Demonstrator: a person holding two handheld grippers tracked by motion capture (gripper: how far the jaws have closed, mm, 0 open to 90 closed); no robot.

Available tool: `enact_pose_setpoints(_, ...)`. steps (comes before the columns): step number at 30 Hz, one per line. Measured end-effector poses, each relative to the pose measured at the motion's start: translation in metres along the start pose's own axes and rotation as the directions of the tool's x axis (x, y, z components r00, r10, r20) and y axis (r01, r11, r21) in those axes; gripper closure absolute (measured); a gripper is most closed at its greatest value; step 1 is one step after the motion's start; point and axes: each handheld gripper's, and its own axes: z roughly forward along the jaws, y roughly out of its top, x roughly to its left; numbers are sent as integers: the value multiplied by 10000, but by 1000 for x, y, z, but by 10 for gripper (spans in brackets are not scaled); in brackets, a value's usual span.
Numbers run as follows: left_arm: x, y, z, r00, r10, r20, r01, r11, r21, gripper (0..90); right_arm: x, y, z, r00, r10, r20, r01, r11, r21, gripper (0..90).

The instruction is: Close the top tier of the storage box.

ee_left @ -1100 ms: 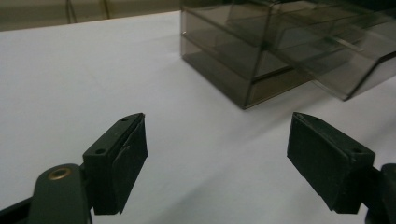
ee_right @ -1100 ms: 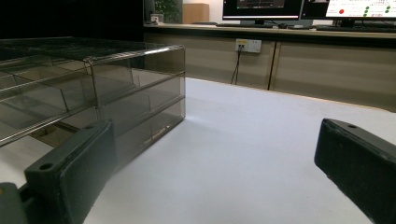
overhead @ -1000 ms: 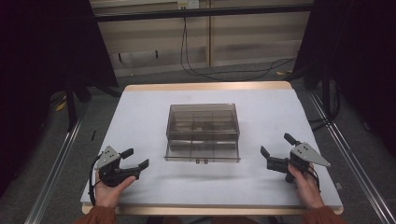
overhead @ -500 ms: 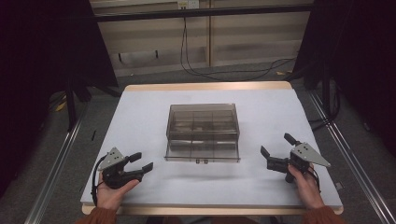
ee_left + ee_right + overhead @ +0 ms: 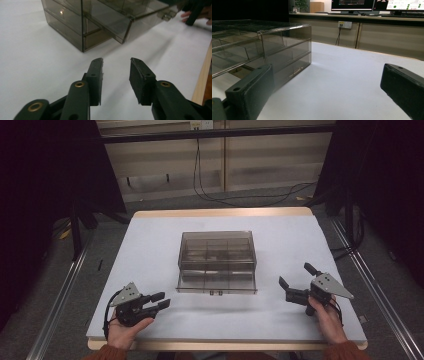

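On the white surface (image 5: pixel 150 245), a smoky see-through drawer box (image 5: pixel 218 255) sits at the middle, its bottom drawer (image 5: pixel 216 282) pulled partway out toward the person. In the high view the left tongs (image 5: pixel 161 301) rest near the front left corner, their jaws a little apart and holding nothing; the right tongs (image 5: pixel 296 281) lie at the front right, jaws spread wide and empty — both well apart from the box. The left gripper view adds the box's corner (image 5: pixel 82 27) and the drawer's small front latch (image 5: pixel 167 15), with the other hand's fingers (image 5: pixel 197 16) beyond it. The right gripper view looks low across the surface — it shows the box's inner dividers (image 5: pixel 249 50), a wall socket (image 5: pixel 344 24) and monitors (image 5: pixel 372 5) behind.
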Motion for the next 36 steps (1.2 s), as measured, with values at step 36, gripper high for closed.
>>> enact_pose_setpoints(36, -29, 20, 28, 9806, 686, 1835, -728, 9972, 164, 900, -1, 0, 1, 10000, 82, -26, -82, 10000, -24, 0)
